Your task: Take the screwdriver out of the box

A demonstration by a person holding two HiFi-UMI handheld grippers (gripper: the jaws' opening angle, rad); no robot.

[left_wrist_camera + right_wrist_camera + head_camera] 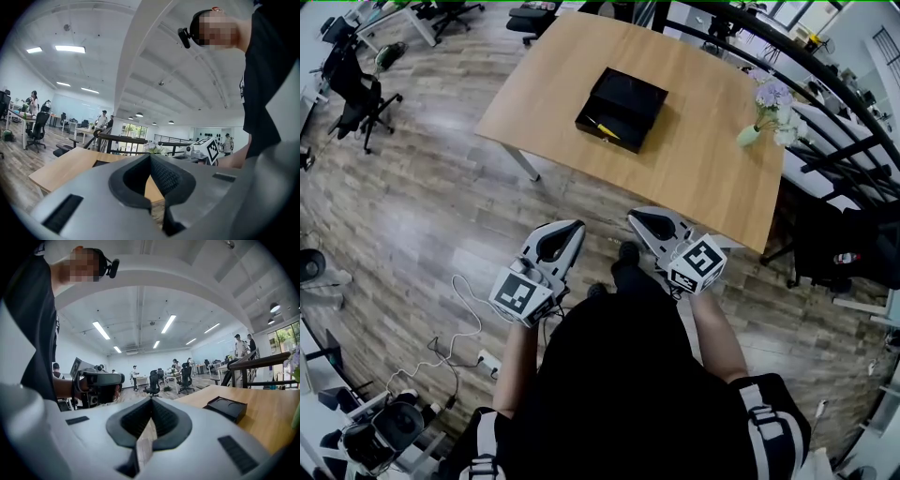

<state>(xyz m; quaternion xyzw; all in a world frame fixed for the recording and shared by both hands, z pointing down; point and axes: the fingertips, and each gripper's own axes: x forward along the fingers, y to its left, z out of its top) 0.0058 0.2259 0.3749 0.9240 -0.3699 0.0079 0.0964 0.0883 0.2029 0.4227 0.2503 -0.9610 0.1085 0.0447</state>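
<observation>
A black box stands open near the middle of the wooden table, and the right gripper view shows that box from the side. Inside it, at its front left, lies a yellow-handled screwdriver. My left gripper and right gripper are held close to the body over the floor, well short of the table's near edge. Both are shut with nothing between their jaws, as the left gripper and the right gripper show in their own views.
A small vase of flowers stands at the table's right side. Office chairs are on the floor at the left, and cables lie by my feet. Railings and desks run along the right. Other people stand far off.
</observation>
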